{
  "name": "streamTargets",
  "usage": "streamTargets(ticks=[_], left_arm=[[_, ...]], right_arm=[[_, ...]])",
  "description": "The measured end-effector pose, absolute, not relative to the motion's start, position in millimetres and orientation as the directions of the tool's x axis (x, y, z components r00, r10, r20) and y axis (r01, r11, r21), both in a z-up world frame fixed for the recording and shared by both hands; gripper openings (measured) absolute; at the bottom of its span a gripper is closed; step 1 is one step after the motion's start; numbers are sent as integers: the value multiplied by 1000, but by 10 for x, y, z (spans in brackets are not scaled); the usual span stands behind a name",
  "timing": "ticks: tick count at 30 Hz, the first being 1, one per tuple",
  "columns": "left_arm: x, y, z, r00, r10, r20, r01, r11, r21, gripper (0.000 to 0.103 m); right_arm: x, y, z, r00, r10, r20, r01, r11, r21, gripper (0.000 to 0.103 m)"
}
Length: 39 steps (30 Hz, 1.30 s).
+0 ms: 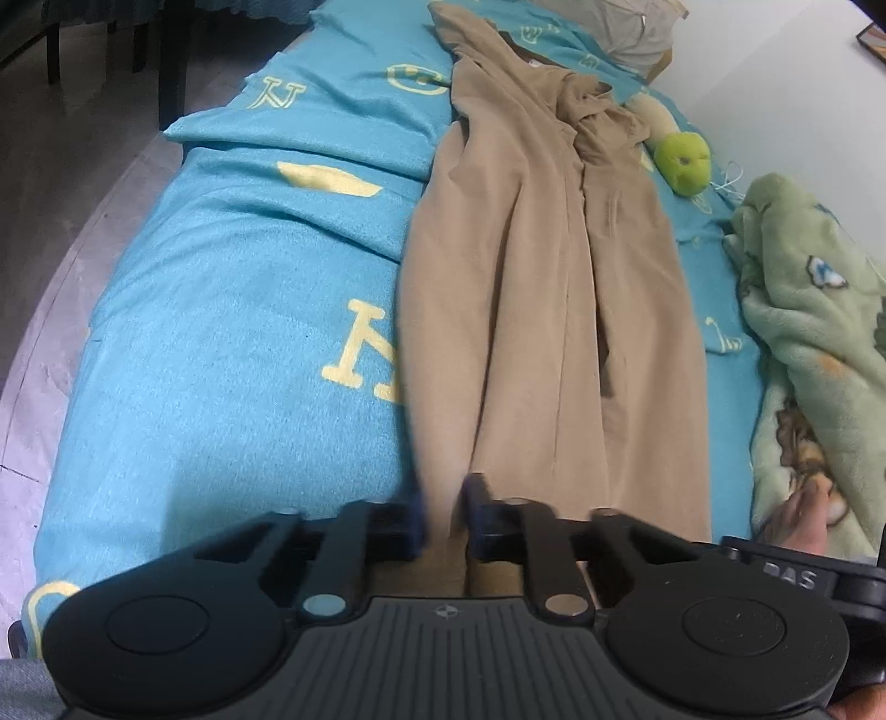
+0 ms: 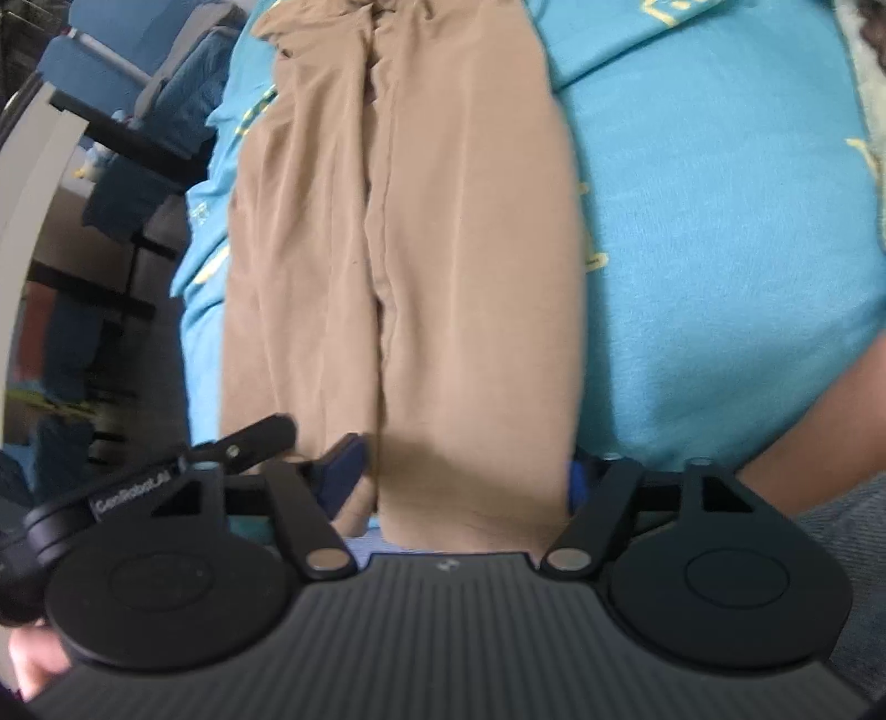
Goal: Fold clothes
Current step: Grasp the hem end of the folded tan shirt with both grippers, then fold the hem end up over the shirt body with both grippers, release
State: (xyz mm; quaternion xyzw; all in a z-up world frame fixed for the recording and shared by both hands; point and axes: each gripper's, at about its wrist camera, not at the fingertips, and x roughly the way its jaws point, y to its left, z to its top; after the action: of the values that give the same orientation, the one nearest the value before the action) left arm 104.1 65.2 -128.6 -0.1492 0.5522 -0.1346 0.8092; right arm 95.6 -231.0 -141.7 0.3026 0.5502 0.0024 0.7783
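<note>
Tan trousers [image 1: 531, 288] lie stretched lengthwise on a bed with a turquoise sheet [image 1: 243, 310]; their waist is at the far end. My left gripper [image 1: 446, 515] is at the near end of the left leg, shut on a pinch of the tan cloth. In the right wrist view the same trousers [image 2: 398, 221] run away from me. My right gripper [image 2: 459, 476] is open wide, and the near end of a leg lies between its blue-padded fingers [image 2: 343, 465]. The two grippers are side by side: the right one's body [image 1: 792, 576] shows in the left view.
A green plush toy [image 1: 684, 160] and a rumpled green fleece blanket [image 1: 819, 332] lie right of the trousers, near a white wall. A pale pillow [image 1: 620, 33] sits at the bed's head. Dark chair legs [image 1: 166, 83] stand on the floor at left. A hand [image 1: 797, 515] is nearby.
</note>
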Motion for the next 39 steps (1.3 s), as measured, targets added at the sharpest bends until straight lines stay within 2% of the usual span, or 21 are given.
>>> streamTargets(ticks=[1, 2, 4, 9, 16, 23, 32, 39], left_arm=[[1024, 656, -1268, 361, -384, -850, 58, 919, -390, 10], [1011, 672, -1239, 377, -398, -836, 59, 911, -407, 9], [985, 706, -1178, 412, -427, -805, 62, 895, -443, 8], [920, 790, -1026, 495, -491, -717, 76, 846, -527, 7], [810, 852, -552, 606, -590, -533, 120, 731, -672, 6], [519, 678, 207, 672, -621, -403, 247, 701, -669, 6], [-259, 474, 716, 702, -617, -355, 378, 746, -548, 6], [109, 353, 645, 704, -590, -395, 361, 776, -516, 6]], right_arm=[[935, -2309, -1415, 395, 327, -859, 328, 823, 464, 27], [913, -2307, -1413, 396, 317, -862, 327, 829, 455, 18], [868, -2302, -1385, 409, 297, -863, 318, 840, 440, 13], [730, -2357, -1171, 505, 275, -818, 293, 837, 462, 11], [587, -2730, -583, 660, 308, -685, 229, 786, 575, 10], [407, -2847, 59, 760, 314, -569, 134, 781, 610, 10], [-223, -2996, 400, 810, 334, -483, 44, 786, 617, 10], [87, -3030, 388, 802, 308, -512, 48, 821, 570, 10]])
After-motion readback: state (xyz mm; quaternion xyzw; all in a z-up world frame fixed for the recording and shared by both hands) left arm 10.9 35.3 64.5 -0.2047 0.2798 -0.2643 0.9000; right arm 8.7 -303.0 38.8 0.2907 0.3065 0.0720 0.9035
